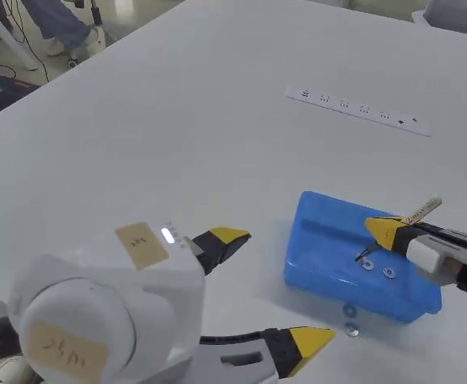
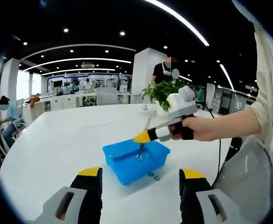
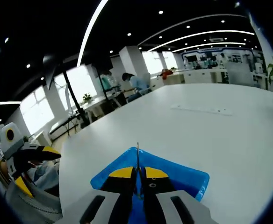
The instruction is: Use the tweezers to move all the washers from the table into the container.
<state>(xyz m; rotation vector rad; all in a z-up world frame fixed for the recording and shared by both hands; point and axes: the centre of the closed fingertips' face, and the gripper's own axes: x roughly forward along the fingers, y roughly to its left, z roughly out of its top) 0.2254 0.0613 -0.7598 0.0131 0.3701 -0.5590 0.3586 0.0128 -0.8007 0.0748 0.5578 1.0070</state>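
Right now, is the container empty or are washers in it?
Not empty: two washers lie in the container near the tweezers tip; two more sit on the table beside it.

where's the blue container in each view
head view: blue container, lower right
left gripper view: container, centre, just above the jaws
right gripper view: container, bottom centre, behind the right tool
shared landmark: the tweezers held in the right tool, tips over the container

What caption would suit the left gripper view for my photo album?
Right claw holds tweezers in the blue container; two washers lie on the table.
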